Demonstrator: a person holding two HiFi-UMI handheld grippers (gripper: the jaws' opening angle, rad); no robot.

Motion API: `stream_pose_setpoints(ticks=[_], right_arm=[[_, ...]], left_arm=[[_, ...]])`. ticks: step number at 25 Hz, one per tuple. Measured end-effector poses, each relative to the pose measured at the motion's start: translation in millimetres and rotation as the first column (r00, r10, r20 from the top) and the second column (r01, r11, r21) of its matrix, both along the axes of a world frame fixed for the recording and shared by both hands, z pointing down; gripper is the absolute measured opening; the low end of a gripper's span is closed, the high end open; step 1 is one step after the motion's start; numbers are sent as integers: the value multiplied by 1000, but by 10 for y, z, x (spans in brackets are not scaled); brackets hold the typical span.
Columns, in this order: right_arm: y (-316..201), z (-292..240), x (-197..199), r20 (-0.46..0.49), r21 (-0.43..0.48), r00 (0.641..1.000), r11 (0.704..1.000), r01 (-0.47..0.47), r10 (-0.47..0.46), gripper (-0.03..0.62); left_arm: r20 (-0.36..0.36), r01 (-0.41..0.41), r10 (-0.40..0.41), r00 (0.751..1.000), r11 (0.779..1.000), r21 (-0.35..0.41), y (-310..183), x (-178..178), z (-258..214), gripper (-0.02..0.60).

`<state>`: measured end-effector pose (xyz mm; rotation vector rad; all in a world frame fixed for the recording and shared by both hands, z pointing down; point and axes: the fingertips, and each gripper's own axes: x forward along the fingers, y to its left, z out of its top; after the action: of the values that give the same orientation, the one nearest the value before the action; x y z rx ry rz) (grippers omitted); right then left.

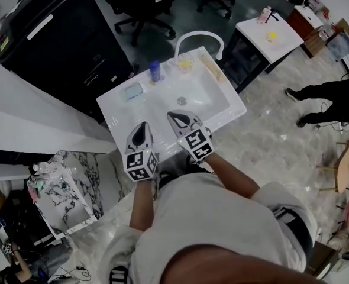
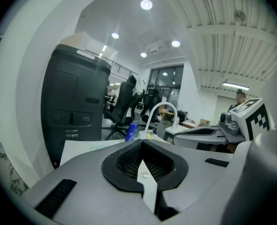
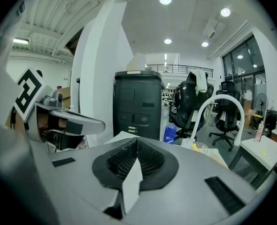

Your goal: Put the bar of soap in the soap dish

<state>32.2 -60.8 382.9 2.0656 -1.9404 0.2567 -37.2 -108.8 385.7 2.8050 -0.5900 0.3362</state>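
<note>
- Two grippers are hovering side by side over the near edge of the white table [image 1: 118, 114] with its sunken basin. The left gripper [image 1: 144, 126] and the right gripper [image 1: 173, 116] are both clenched, pads pressing together with nothing between them.
- Nothing is being held, so by my reading the task is sitting at its very start.
- A pale blue rounded-rectangular piece [image 1: 133, 90] is lying on the table left of the basin, near a small blue bottle [image 1: 155, 71]. I am taking it for the soap dish, though it is too small to say whether anything is lying in it.
- A yellow lump [image 1: 185, 64] in a clear cup [image 1: 190, 58] is sitting at the foot of the white curved tap [image 1: 198, 37], and a long beige bar [image 1: 212, 68] is lying just to its right. Which of these is the bar of soap I cannot tell.
- Soap is likely behaving as a light, stiff block, slippery if wet and easily dented. I am favouring opening the jaws and pinching across its short width at the middle, with modest pressure.
</note>
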Motion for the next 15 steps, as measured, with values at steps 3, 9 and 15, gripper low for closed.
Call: stream_pose_setpoints(ticks=[3, 9, 15], right_arm=[[-46, -275, 75, 4, 60, 1000, 998, 3, -3, -2], [-183, -968, 196, -24, 198, 1000, 980, 20, -15, -2], [-164, -1360, 227, -80, 269, 997, 963, 27, -6, -2]], left_arm=[[-34, 17, -16, 999, 999, 33, -36, 19, -238, 18], [-112, 62, -47, 993, 989, 135, -185, 36, -893, 18], [-179, 107, -71, 981, 974, 201, -244, -3, -1391, 18]])
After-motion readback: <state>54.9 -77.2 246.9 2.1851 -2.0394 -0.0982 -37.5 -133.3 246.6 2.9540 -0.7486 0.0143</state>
